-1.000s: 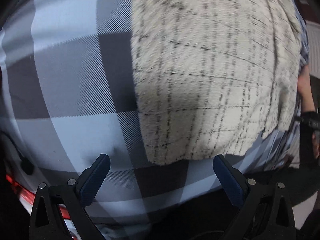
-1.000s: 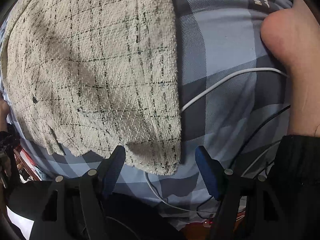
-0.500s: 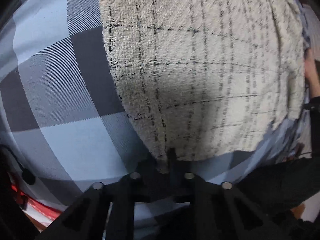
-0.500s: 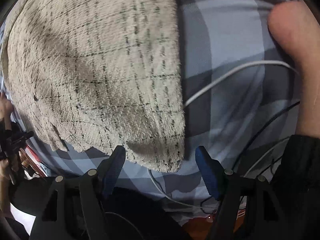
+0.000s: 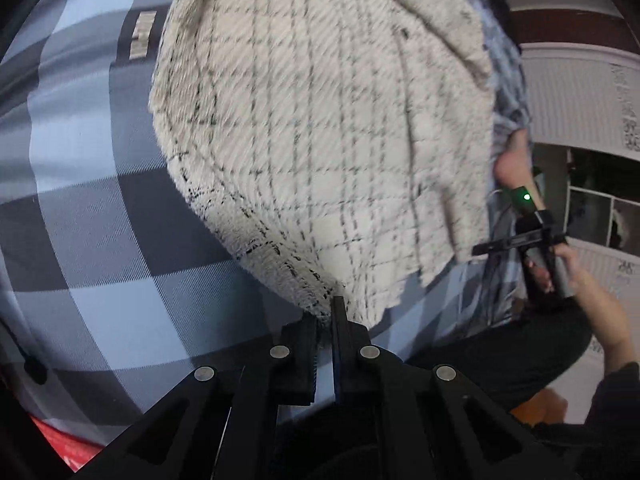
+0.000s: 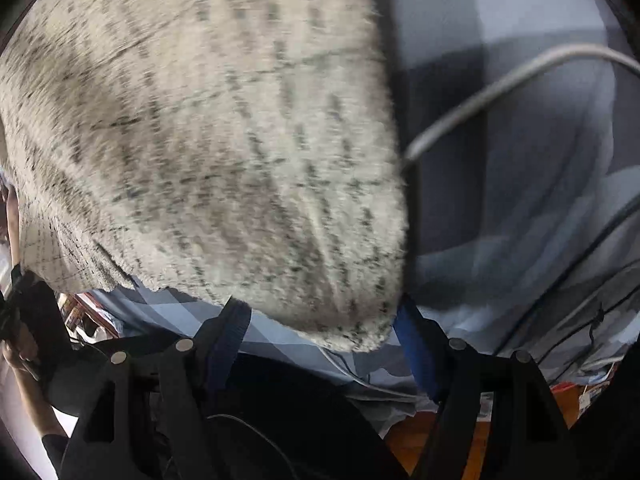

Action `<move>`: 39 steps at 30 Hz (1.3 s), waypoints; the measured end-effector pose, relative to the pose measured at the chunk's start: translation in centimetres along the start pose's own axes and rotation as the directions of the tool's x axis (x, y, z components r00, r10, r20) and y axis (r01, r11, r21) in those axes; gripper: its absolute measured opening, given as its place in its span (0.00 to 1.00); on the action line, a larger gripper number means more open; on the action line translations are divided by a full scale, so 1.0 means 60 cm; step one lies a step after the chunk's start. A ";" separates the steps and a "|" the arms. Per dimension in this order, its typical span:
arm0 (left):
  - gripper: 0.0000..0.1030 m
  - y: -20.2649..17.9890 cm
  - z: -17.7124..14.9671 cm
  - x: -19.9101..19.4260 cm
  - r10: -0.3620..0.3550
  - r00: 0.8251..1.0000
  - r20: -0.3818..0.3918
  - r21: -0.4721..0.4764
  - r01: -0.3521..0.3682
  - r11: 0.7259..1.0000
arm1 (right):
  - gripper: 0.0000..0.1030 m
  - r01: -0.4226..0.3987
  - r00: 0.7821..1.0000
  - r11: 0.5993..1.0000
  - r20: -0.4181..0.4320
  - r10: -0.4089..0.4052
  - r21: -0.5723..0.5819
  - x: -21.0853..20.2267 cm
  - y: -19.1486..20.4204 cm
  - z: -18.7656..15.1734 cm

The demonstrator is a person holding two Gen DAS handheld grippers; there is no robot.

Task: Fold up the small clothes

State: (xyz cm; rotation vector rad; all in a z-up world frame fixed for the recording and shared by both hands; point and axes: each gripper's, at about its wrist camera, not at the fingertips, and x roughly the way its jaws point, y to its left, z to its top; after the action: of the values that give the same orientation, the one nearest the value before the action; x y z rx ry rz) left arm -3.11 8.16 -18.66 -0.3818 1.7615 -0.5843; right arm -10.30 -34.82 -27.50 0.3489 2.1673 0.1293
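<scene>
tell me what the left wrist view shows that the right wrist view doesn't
Only the left wrist view: the left gripper shut on the near corner of the cream garment, with that corner lifted off the bed, a printed label on the checked sheet, and white panelling behind.

Only the right wrist view: the right gripper, its jaws closing around the garment's other near corner with the pads not yet pressing, and a white cable across the sheet.

Both: the same cream garment with dark grid lines, lying on the blue-grey checked sheet.
</scene>
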 end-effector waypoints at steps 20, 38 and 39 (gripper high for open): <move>0.04 -0.104 -0.049 -0.288 -0.334 0.842 0.424 0.213 0.265 0.940 | 0.04 -0.312 0.727 0.877 0.501 0.469 -0.366 -0.268 0.090 -0.242; 0.04 -0.012 -0.274 -0.364 -0.454 0.614 0.646 0.058 0.554 0.830 | 0.03 -0.360 0.607 0.813 0.546 0.577 -0.458 -0.283 0.083 -0.411; 0.04 -0.003 -0.272 -0.355 -0.437 0.633 0.639 0.011 0.560 0.828 | 0.03 -0.361 0.618 0.822 0.548 0.564 -0.440 -0.284 0.083 -0.403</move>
State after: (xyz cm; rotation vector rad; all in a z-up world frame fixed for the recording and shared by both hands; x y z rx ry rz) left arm -13.20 22.52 1.60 -1.1046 1.0440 -0.5872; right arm -19.58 -34.24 1.02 0.6789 1.2731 0.5360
